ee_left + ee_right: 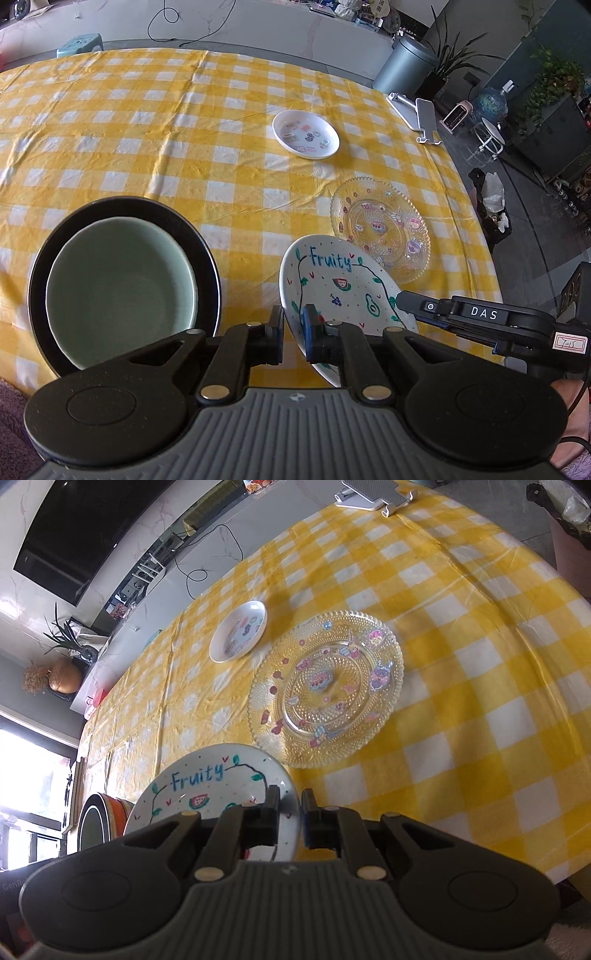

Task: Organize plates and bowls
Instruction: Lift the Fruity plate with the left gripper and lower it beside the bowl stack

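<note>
A white "Fruity" plate (340, 291) is held tilted above the yellow checked tablecloth (147, 140). My left gripper (293, 332) is shut on its near-left rim. My right gripper (290, 814) is shut on its right rim (207, 786); that gripper's finger also shows in the left wrist view (417, 304). A pale green bowl (118, 295) sits inside a black plate (207, 251) at the left. A clear glass patterned plate (384, 229) lies beyond the Fruity plate, also seen in the right wrist view (325, 690). A small white sticker dish (306, 133) lies farther back (238, 631).
A white phone stand (421, 114) sits at the table's far right edge (376, 491). The table edge drops off on the right, with a bin and stool on the floor. In the right wrist view an orange and black stack (107, 819) shows at the left.
</note>
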{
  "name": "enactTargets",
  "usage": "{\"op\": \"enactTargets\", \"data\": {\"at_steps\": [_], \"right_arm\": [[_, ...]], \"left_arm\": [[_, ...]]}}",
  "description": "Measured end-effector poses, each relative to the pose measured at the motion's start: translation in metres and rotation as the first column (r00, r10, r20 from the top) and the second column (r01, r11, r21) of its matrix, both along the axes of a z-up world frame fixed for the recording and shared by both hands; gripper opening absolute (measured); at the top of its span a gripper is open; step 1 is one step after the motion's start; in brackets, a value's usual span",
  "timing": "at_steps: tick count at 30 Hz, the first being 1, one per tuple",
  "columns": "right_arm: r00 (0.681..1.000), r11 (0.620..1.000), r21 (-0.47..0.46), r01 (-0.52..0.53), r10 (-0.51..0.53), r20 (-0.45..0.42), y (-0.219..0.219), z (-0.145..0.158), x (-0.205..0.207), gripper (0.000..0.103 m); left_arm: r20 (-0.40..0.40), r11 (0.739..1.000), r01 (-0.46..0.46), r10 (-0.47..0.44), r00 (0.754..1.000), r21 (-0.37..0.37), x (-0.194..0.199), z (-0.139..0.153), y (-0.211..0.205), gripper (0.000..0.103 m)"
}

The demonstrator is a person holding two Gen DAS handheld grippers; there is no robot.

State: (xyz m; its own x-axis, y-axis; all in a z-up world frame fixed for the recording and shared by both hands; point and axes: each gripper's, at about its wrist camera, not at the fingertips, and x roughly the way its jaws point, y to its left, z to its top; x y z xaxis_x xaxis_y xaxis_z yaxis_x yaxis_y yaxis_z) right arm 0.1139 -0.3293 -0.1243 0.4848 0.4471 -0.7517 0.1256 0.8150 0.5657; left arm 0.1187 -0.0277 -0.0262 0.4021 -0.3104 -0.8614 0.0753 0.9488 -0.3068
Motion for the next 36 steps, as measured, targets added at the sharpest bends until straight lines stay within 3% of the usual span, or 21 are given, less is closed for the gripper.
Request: {"op": "enactTargets", "data": {"at_steps": [15, 36], "right_arm": [[0.997, 0.994, -0.100, -0.053, 0.048, -0.059, 0.002, -0.015, -0.006, 0.012], [0.995, 0.975, -0.206, -0.086, 0.074, -0.065, 0.016, -0.019, -0.002, 0.013]], "left_arm": [[0.014, 0.998, -0.017, 0.017, 1.000, 0.066, -0.028, -0.034, -0.018, 0.013], [0.043, 0.983, -0.023, 0.015, 0.999, 0.180, -0.021, -0.066, -0.033, 0.014]]}}
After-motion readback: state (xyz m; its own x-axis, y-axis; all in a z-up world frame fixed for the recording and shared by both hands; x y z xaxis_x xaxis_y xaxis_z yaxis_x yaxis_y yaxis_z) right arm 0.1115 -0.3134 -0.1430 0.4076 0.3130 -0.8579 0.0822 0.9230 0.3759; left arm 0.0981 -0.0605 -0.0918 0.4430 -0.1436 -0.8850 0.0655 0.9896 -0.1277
